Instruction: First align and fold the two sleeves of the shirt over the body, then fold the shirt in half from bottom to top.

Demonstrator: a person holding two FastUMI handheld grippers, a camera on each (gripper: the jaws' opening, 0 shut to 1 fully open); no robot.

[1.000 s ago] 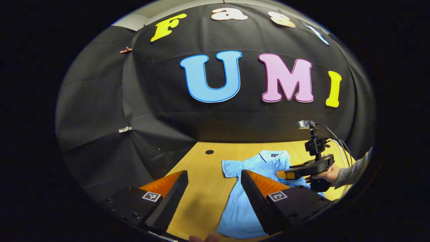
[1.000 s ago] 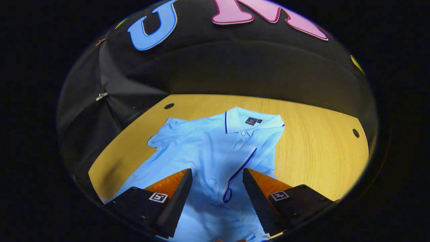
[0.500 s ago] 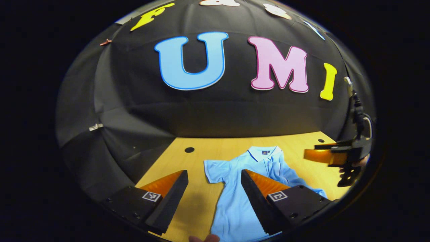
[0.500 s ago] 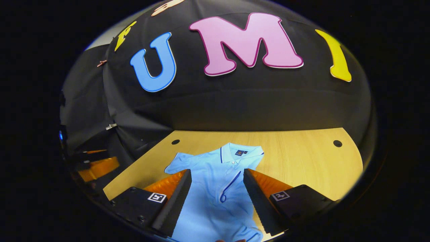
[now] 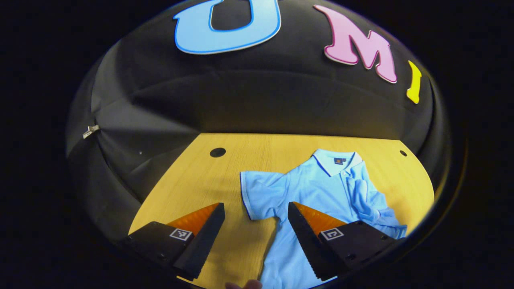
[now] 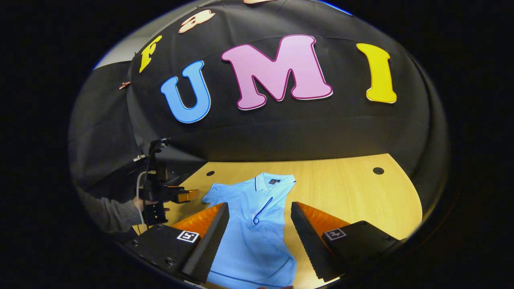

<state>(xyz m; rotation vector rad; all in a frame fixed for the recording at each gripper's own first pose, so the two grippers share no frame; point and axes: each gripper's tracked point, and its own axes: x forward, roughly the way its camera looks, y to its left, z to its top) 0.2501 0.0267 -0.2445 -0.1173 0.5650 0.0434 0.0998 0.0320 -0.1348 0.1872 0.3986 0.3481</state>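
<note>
A light blue polo shirt (image 5: 321,188) lies flat on the wooden table (image 5: 200,188), collar toward the wall. Its left sleeve (image 5: 259,194) is spread out to the side. The right sleeve (image 5: 367,202) lies folded over the body, rumpled. My left gripper (image 5: 255,226) is open above the table, just short of the spread sleeve, holding nothing. In the right gripper view the shirt (image 6: 257,237) runs between the fingers of my open right gripper (image 6: 259,230), which hovers over its lower half. The left gripper (image 6: 182,196) shows there at the shirt's left, held by a hand (image 6: 138,205).
The table (image 6: 353,192) has small round holes near its far corners (image 5: 217,152) (image 6: 378,170). Black cloth walls close it off at the back and left. A grey sleeve (image 6: 108,214) and a cable trail from the left gripper. Bare wood lies to the shirt's right.
The right gripper has drawn back and away from the shirt, empty, with the right sleeve left folded over the body. The left gripper has tipped down and moved toward the spread left sleeve.
</note>
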